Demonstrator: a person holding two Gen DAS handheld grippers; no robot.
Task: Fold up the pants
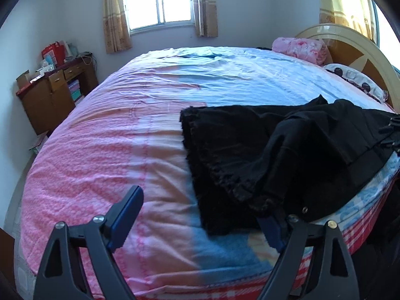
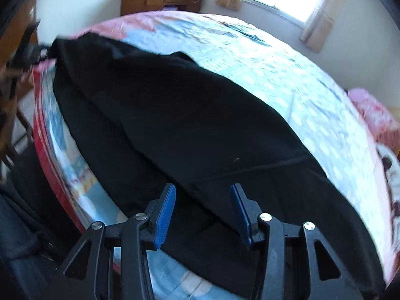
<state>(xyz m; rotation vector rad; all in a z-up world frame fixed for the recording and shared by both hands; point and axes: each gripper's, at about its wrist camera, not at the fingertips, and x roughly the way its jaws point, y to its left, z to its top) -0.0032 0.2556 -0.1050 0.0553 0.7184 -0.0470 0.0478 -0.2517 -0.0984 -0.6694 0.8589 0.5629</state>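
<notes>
Black pants (image 1: 262, 150) lie on the bed (image 1: 112, 137), near its front edge, toward 3 o'clock in the left wrist view. Frayed leg hems point to 9 o'clock; the waist end runs off to 3 o'clock. One leg lies partly over the other, fabric rumpled, a metal button (image 1: 304, 209) near the lower edge.

Left claw (image 1: 200, 222) is released, jaws spread wide. Its left finger stands over bare pink sheet; its right finger sits just under the pants' lower edge at 5 o'clock, partly hidden by cloth. Nothing is pinched between the pads.

In the right wrist view the pants (image 2: 187, 125) stretch from 10 o'clock to 4 o'clock, along the bed (image 2: 287, 75) edge. Right claw (image 2: 202, 207) hangs over the cloth, jaws half apart, blue pads clear of fabric, grasping nothing. View is motion-blurred.

Beyond: pink blanket (image 1: 300, 47) and spotted pillow (image 1: 357, 80) by the headboard (image 1: 350, 42) at 2 o'clock, wooden cabinet (image 1: 55, 92) at 9 o'clock, curtained window (image 1: 160, 2) at 12.
</notes>
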